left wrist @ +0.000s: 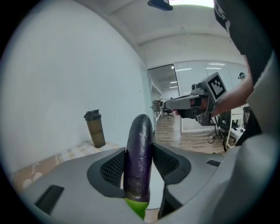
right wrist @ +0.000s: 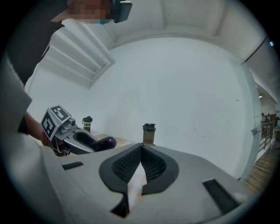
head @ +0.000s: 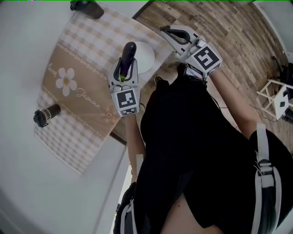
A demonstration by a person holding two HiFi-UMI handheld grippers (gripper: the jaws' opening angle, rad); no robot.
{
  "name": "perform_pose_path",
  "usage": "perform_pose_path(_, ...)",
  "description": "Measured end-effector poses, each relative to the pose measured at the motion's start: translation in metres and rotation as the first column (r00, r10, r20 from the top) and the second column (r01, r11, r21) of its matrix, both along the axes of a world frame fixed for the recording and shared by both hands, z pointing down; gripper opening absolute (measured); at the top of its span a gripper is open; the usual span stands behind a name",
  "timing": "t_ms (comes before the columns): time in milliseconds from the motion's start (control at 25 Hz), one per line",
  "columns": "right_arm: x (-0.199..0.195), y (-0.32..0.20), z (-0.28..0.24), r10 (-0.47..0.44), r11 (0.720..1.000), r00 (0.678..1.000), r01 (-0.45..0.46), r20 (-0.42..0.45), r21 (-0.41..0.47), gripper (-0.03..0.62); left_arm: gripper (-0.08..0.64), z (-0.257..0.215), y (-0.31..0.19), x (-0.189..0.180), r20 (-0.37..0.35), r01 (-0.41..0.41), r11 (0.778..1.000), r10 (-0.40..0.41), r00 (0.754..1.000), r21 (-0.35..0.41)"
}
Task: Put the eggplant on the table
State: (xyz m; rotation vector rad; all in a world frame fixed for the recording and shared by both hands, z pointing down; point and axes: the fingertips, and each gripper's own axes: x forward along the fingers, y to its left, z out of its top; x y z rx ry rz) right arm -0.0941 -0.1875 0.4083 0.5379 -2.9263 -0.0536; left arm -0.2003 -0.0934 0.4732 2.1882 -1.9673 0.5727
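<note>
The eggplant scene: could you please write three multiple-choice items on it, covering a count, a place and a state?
1. How many bottles are on the table? A) one B) two C) four
2. Where is the eggplant? A) lying on the table B) in the right gripper C) between the jaws of the left gripper
3. The right gripper is: A) wide open B) shut, empty C) shut on a bottle
Key: 1 B, the head view shows just two; 2 C, that gripper clamps it in its own view; 3 B, its jaws meet on nothing.
</note>
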Motion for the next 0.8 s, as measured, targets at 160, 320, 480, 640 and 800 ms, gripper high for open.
perform_pose_path(160, 0.007, -0.003, 0.003, 0.028, 1.0, 1.0, -0.028, -0.007, -0.006, 0.001, 0.196, 0.009, -0.003, 0.003, -0.007, -0.021, 0.999, 0.021, 1.0, -0.026)
perform_pose_path(320, 0.018, -0.003, 0.004, 0.061, 0.998, 0.998, -0.061, -0.013, -0.008, 0.002, 0.196, 0.017, -0.005, 0.008, -0.026, -0.04, 0.998, 0.039, 0.999, -0.053)
perform_pose_path(480, 0.028, -0.007, 0.005, 0.097, 0.995, 0.995, -0.097, -0.008, -0.017, 0.002, 0.195, 0.027, -0.01, 0.009, -0.033, -0.053, 0.995, 0.05, 0.998, -0.087)
perform_pose_path(640, 0.039, -0.01, 0.009, 0.131, 0.991, 0.991, -0.131, -0.018, -0.024, 0.001, 0.193, 0.035, -0.014, 0.012, -0.03, -0.064, 0.991, 0.061, 0.998, -0.116)
perform_pose_path(800, 0.042, -0.012, 0.007, 0.145, 0.989, 0.989, -0.146, -0.009, -0.018, 0.002, 0.193, 0.042, -0.017, 0.013, -0.037, -0.076, 0.987, 0.071, 0.997, -0.142)
